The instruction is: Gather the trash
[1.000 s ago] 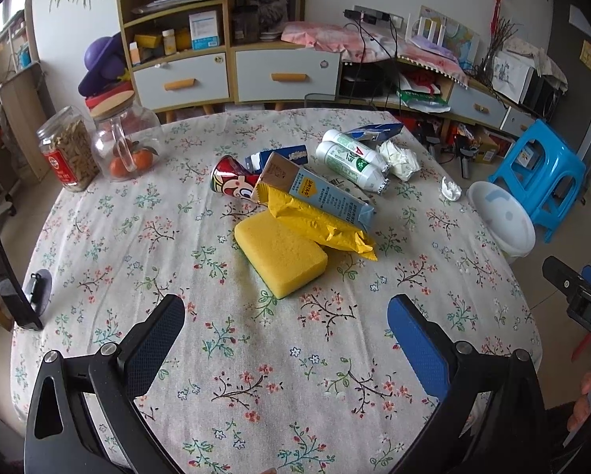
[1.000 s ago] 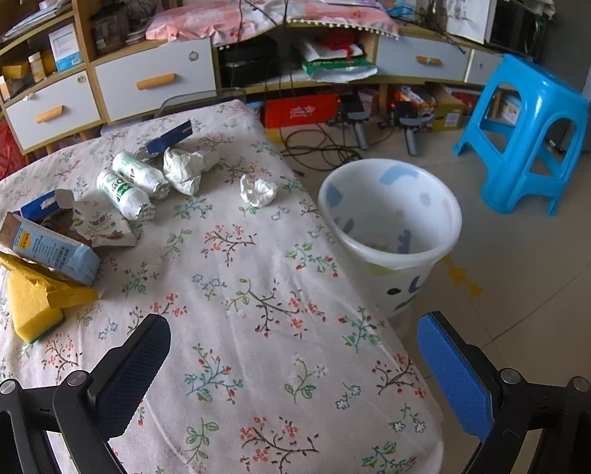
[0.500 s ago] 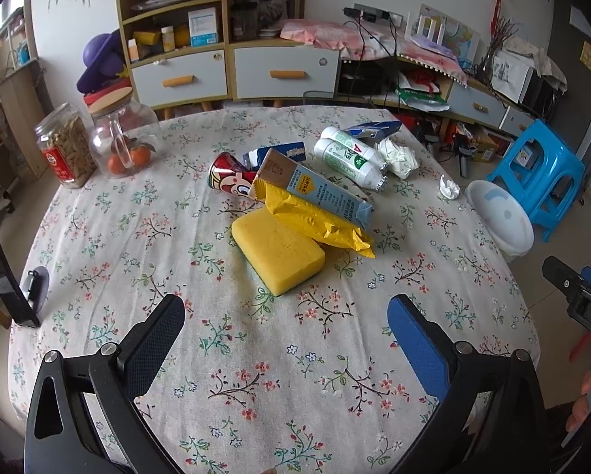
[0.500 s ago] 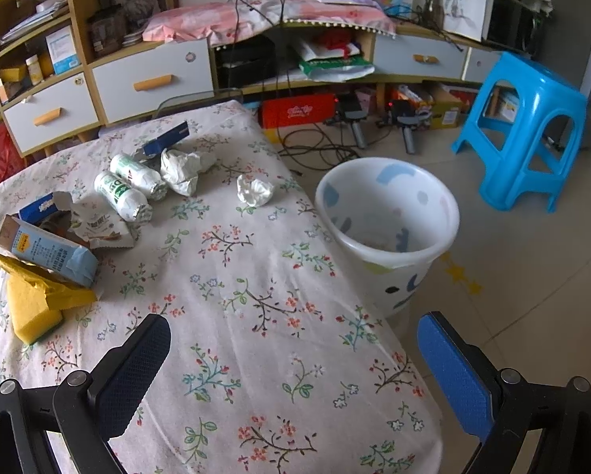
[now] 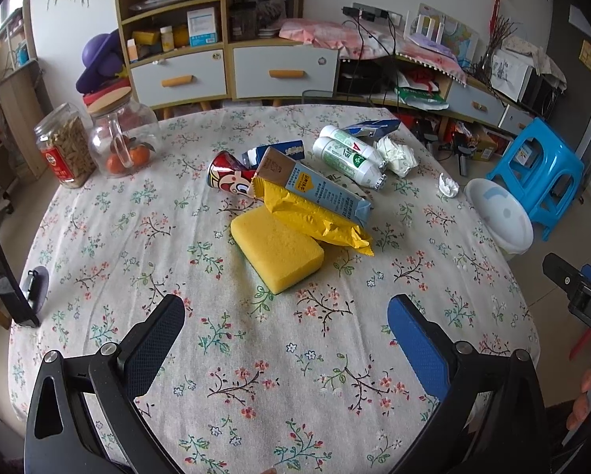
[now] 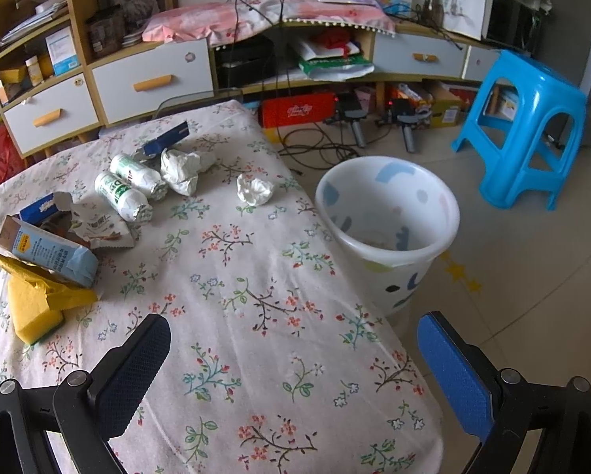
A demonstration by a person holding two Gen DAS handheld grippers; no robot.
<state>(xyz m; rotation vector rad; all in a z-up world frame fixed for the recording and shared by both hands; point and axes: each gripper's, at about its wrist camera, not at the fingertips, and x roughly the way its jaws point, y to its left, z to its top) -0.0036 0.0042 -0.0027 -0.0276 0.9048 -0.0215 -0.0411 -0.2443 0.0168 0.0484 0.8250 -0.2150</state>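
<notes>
A: Left wrist view. What does the left gripper (image 5: 285, 326) show?

B: Its jaws stand wide apart and hold nothing, above the near part of the table (image 5: 97, 245). The trash lies in a heap toward 12 o'clock. Nearest is a yellow sponge (image 5: 277, 251); touching it at 1 o'clock is a yellow wrapper (image 5: 315, 219), overlain by a carton (image 5: 315, 189). Both have long axes running from 10 to 4 o'clock. Two bottles (image 5: 350, 156) lie farther out at 1 o'clock, with a tissue wad (image 5: 449, 187) at 2 o'clock near the table edge. The bin (image 5: 501, 215) stands on the floor just past that edge.

A: Right wrist view. And the right gripper (image 6: 293, 357)?

B: Also spread open and empty, over the table's right edge. The bin (image 6: 386, 254) sits near at 1 o'clock, below table height. The tissue wad (image 6: 255, 191) lies at 12 o'clock, alone, well apart from the heap at 10 o'clock.

A: Which hand is better placed?

B: Judged from both views, the right gripper is nearer the tissue wad and the bin; the left is nearer the wrapper and carton, which would need a grasp across their long axes.
</notes>
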